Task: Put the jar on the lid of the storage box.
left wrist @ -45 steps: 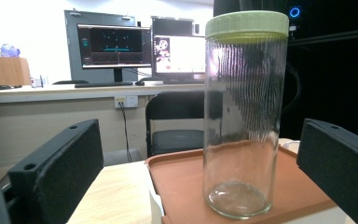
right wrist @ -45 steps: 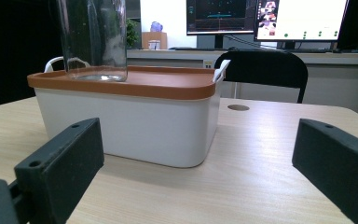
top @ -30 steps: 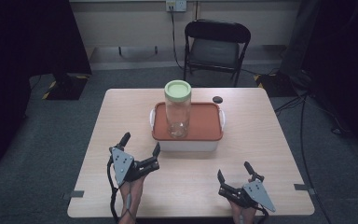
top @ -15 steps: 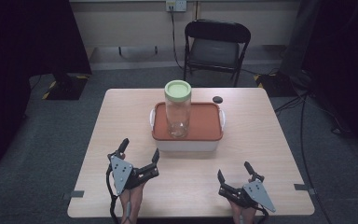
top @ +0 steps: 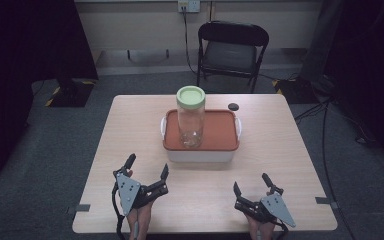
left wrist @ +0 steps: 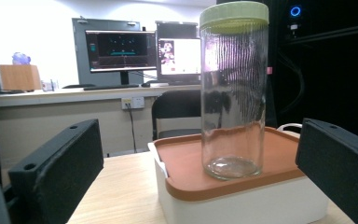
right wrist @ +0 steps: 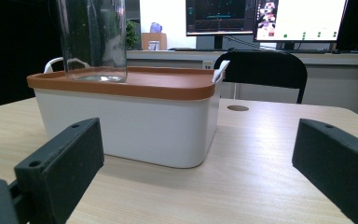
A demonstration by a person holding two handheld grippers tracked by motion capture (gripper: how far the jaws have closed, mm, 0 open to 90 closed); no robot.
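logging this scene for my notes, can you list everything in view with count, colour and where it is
glass jar: 1, clear with pale green lid, upright on the box lid
storage box: 1, white with orange lid, table centre
small disc: 1, dark, on the table behind the box to the right
table: 1, light wood
folding chair: 1, black, beyond the table's far edge
wall socket: 1, white, on the far wall
monitors: 2, lit, on a far desk
left claw: 1, black, open, near edge left
right claw: 1, black, open, near edge right
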